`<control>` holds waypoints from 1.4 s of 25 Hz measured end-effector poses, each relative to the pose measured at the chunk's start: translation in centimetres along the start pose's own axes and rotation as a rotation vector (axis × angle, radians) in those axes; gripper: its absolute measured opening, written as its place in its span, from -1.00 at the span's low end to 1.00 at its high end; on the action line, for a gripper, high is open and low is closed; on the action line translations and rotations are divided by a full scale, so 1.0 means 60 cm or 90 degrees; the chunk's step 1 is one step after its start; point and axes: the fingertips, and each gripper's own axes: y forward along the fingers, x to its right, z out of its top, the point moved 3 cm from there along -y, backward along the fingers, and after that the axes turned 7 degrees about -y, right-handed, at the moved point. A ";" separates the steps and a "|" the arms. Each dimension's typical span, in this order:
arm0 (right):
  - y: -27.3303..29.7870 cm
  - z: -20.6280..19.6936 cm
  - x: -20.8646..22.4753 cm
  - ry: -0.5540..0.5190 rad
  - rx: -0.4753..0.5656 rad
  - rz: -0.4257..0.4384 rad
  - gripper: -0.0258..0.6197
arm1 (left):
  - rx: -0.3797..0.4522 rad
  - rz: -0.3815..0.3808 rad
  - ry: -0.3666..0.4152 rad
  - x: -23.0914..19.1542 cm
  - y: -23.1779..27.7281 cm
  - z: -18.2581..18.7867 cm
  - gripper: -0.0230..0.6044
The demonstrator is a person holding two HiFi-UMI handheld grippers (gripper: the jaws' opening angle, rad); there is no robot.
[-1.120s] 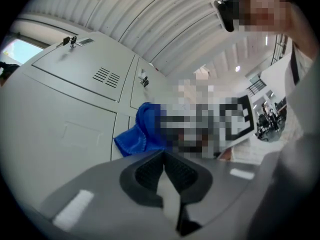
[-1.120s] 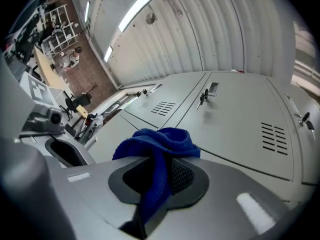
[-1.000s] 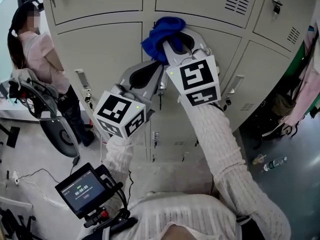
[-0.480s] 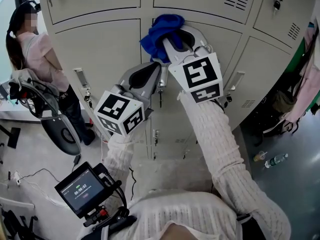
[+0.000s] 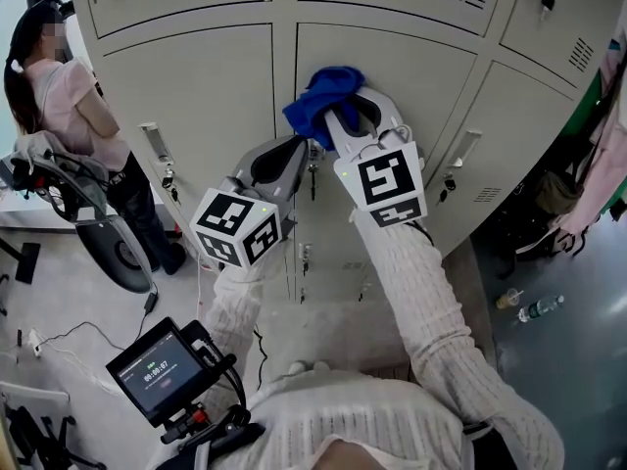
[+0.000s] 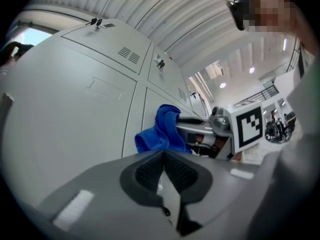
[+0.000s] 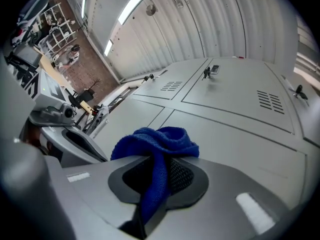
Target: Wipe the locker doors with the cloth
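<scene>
Blue cloth (image 5: 320, 90), clamped in right gripper (image 5: 331, 117), seemingly touches locker door (image 5: 423, 74).

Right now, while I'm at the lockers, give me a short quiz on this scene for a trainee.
1. Which hand-held gripper grips the blue cloth? A left, B right, C both.
2. True or false: the left hand-held gripper is shut with nothing between its jaws.
3. Fill in: the cloth is pressed against a ______.
Key: 1 B, the right hand-held gripper. 2 True. 3 locker door.
</scene>
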 end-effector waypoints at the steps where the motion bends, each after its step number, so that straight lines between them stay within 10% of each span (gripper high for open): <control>1: -0.002 -0.010 -0.005 0.003 -0.004 0.003 -0.74 | -0.010 0.001 -0.006 -0.001 0.000 -0.010 -0.91; 35: -0.079 -0.290 -0.244 0.127 -0.220 0.143 -0.75 | -0.250 0.030 -0.185 -0.003 -0.038 -0.329 -0.91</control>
